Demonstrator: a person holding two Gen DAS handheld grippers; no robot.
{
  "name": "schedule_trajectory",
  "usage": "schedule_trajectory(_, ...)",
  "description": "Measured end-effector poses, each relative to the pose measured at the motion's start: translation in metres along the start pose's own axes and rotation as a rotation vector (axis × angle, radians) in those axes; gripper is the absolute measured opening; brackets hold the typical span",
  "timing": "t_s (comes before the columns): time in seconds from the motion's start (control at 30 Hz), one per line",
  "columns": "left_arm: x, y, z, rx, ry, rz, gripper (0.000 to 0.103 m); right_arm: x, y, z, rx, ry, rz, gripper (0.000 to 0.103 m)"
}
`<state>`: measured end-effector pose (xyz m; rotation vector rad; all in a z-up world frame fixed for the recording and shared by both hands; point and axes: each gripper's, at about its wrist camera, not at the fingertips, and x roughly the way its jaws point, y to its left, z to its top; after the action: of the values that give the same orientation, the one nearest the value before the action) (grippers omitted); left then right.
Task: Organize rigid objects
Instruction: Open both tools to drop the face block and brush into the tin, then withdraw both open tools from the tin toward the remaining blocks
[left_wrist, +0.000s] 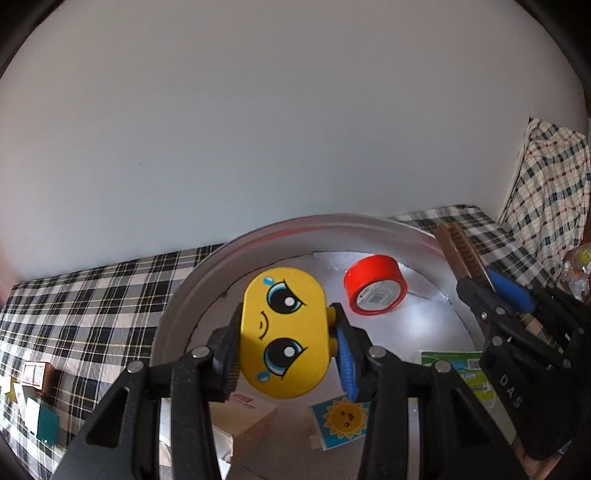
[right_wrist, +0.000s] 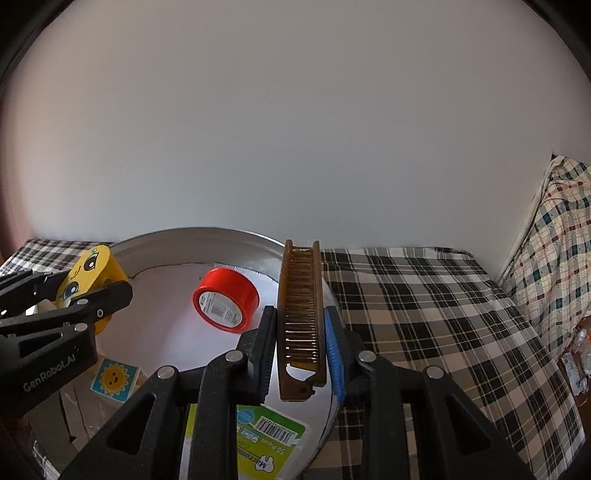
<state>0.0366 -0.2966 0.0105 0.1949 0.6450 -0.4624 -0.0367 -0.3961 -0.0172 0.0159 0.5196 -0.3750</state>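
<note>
Left wrist view: left gripper (left_wrist: 286, 341) has its fingers (left_wrist: 347, 354) clamped on a yellow toy head (left_wrist: 284, 332) with a cartoon face, held on its side over the round silver tray (left_wrist: 229, 254). Red tape roll (left_wrist: 375, 290) lies on the tray floor, beyond the toy head toward the tray's far rim. Sun-picture card (left_wrist: 341, 421) sits on the tray's near part, below the toy head, next to a small cardboard box (left_wrist: 243, 413). Green-and-white packet (left_wrist: 467, 373) lies at the tray's near right side.

Right wrist view: right gripper (right_wrist: 301, 347) is clenched on a brown folding comb (right_wrist: 301, 314), fingers (right_wrist: 334, 354) pressing both long sides, comb pointing away along the fingers and hanging above the tray's (right_wrist: 177, 236) right rim. Left gripper (right_wrist: 88, 295) with the toy head (right_wrist: 86, 273) hovers over the tray's left side. Tape roll (right_wrist: 225, 302) rests mid-tray between the two grippers. Sun card (right_wrist: 114, 376) and packet (right_wrist: 269, 439) lie at the tray's near part.

Tray sits on a bed with a plaid sheet (right_wrist: 436, 314); plaid pillow (right_wrist: 557, 236) leans on the wall far right of the tray.
</note>
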Motion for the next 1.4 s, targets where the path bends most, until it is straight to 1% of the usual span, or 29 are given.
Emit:
schedule_trajectory(0.2, 0.002, -0.001, 0.001, 0.015, 0.016, 0.0, 0.042, 0.0, 0.006, 0.0, -0.01, 0.007, 0.002, 0.028)
schedule_trajectory(0.37, 0.003, -0.006, 0.002, 0.041, 0.019, 0.001, 0.042, 0.001, 0.003, 0.001, 0.004, 0.012, 0.007, 0.028)
schedule_trajectory(0.43, 0.005, -0.008, 0.001, 0.055, 0.027, -0.008, 0.043, 0.001, 0.003, 0.001, 0.004, 0.008, 0.012, 0.028)
schedule_trajectory(0.47, 0.004, -0.008, 0.001, 0.048, 0.026, -0.016, 0.048, 0.001, 0.003, 0.001, 0.005, 0.006, 0.021, 0.028)
schedule_trajectory(0.5, 0.003, -0.006, 0.001, 0.041, 0.026, -0.021, 0.067, 0.002, 0.001, 0.001, 0.008, 0.007, 0.032, 0.028)
schedule_trajectory(0.53, -0.001, -0.004, 0.001, 0.025, 0.021, -0.026, 0.077, 0.003, -0.001, 0.0, 0.016, 0.008, 0.042, 0.028)
schedule_trajectory(0.57, -0.007, -0.003, 0.001, 0.008, -0.003, -0.028, 0.094, 0.004, -0.004, 0.0, 0.024, 0.007, 0.047, 0.031)
schedule_trajectory(0.6, -0.012, -0.002, 0.002, -0.006, -0.031, -0.009, 0.1, 0.002, -0.005, 0.0, 0.035, 0.001, 0.043, 0.035)
schedule_trajectory(0.63, -0.018, -0.001, 0.002, -0.013, -0.057, 0.014, 0.103, 0.001, -0.008, 0.0, 0.042, -0.005, 0.037, 0.043)
schedule_trajectory(0.67, -0.024, -0.001, 0.003, -0.013, -0.087, 0.031, 0.103, -0.003, -0.011, 0.001, 0.057, -0.025, 0.026, 0.054)
schedule_trajectory(0.7, -0.028, 0.0, 0.004, -0.008, -0.098, 0.035, 0.103, -0.007, -0.014, 0.001, 0.07, -0.046, 0.019, 0.06)
schedule_trajectory(0.73, -0.032, 0.0, 0.004, -0.004, -0.105, 0.034, 0.103, -0.012, -0.018, 0.002, 0.091, -0.078, 0.013, 0.072)
schedule_trajectory(0.77, -0.034, 0.001, 0.003, -0.004, -0.108, 0.035, 0.103, -0.018, -0.021, 0.002, 0.11, -0.107, 0.009, 0.077)
schedule_trajectory(0.87, -0.042, 0.007, -0.003, -0.008, -0.12, 0.039, 0.103, -0.029, -0.028, 0.002, 0.141, -0.181, -0.015, 0.08)
schedule_trajectory(0.93, -0.045, 0.013, -0.008, -0.007, -0.13, 0.062, 0.103, -0.032, -0.028, 0.004, 0.14, -0.199, -0.044, 0.08)
schedule_trajectory(1.03, -0.049, 0.022, -0.015, -0.001, -0.141, 0.1, 0.103, -0.036, -0.028, 0.002, 0.143, -0.215, -0.055, 0.08)
schedule_trajectory(1.13, -0.055, 0.037, -0.02, -0.026, -0.162, 0.137, 0.103, -0.042, -0.027, 0.001, 0.137, -0.244, -0.068, 0.08)
schedule_trajectory(1.2, -0.059, 0.045, -0.024, -0.033, -0.18, 0.159, 0.103, -0.048, -0.024, -0.001, 0.124, -0.263, -0.106, 0.08)
schedule_trajectory(1.23, -0.06, 0.047, -0.027, -0.035, -0.188, 0.175, 0.103, -0.051, -0.023, -0.002, 0.122, -0.28, -0.129, 0.08)
schedule_trajectory(1.3, -0.062, 0.054, -0.031, -0.038, -0.196, 0.204, 0.103, -0.059, -0.026, -0.005, 0.144, -0.325, -0.142, 0.08)
schedule_trajectory(1.37, -0.062, 0.059, -0.034, -0.039, -0.193, 0.217, 0.103, -0.065, -0.032, -0.008, 0.174, -0.36, -0.147, 0.08)
schedule_trajectory(1.4, -0.064, 0.063, -0.037, -0.042, -0.192, 0.221, 0.103, -0.068, -0.033, -0.009, 0.188, -0.373, -0.164, 0.08)
